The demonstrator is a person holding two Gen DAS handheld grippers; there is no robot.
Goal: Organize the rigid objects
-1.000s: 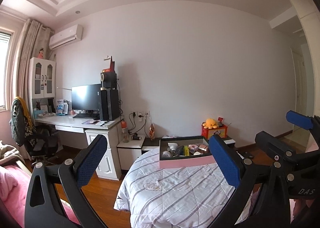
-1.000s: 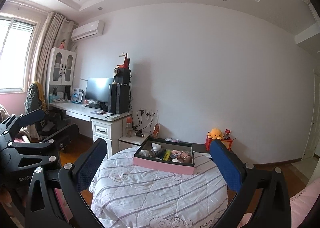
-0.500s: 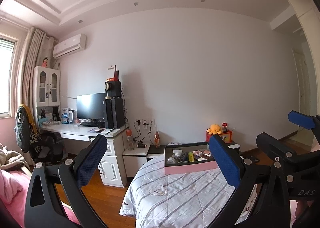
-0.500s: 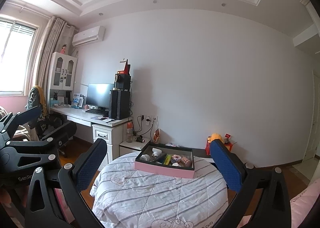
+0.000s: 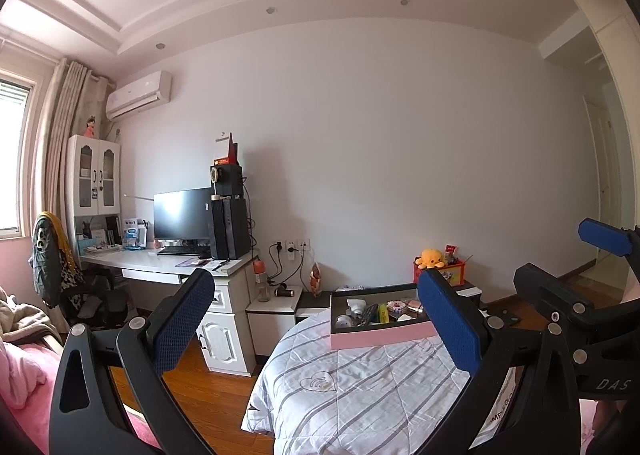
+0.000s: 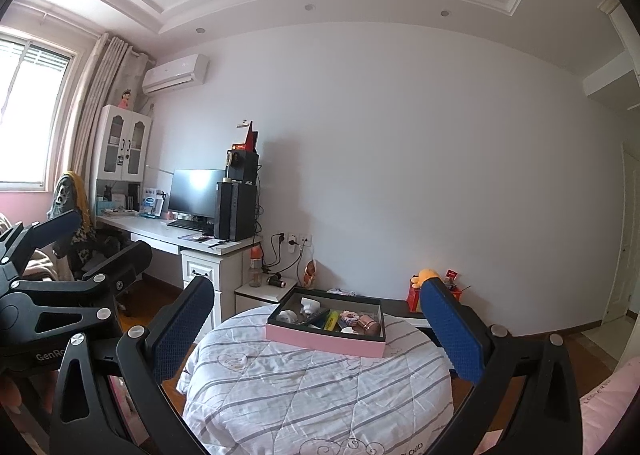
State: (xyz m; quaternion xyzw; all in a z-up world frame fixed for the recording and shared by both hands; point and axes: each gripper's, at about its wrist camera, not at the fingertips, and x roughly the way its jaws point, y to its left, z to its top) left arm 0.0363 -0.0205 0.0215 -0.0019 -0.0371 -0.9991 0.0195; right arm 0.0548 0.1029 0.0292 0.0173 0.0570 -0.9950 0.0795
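Note:
A pink tray (image 6: 325,339) with a dark inside sits at the far side of a round table under a striped quilt (image 6: 316,391). It holds several small items, among them a yellow marker (image 6: 331,320), a copper cup (image 6: 369,326) and a white piece (image 6: 308,306). The tray also shows in the left wrist view (image 5: 380,335). My left gripper (image 5: 316,319) is open and empty, held well short of the tray. My right gripper (image 6: 316,323) is open and empty, also short of it and above the quilt.
A white desk (image 6: 176,241) with a monitor (image 6: 196,191) and black tower stands at the left wall. A low side table (image 6: 264,291) and a red box with a yellow plush (image 5: 432,259) stand behind the round table. Pink bedding (image 5: 20,371) lies at lower left.
Both views have tilted upward, so the tray and table sit lower in frame. Both grippers stay open and empty.

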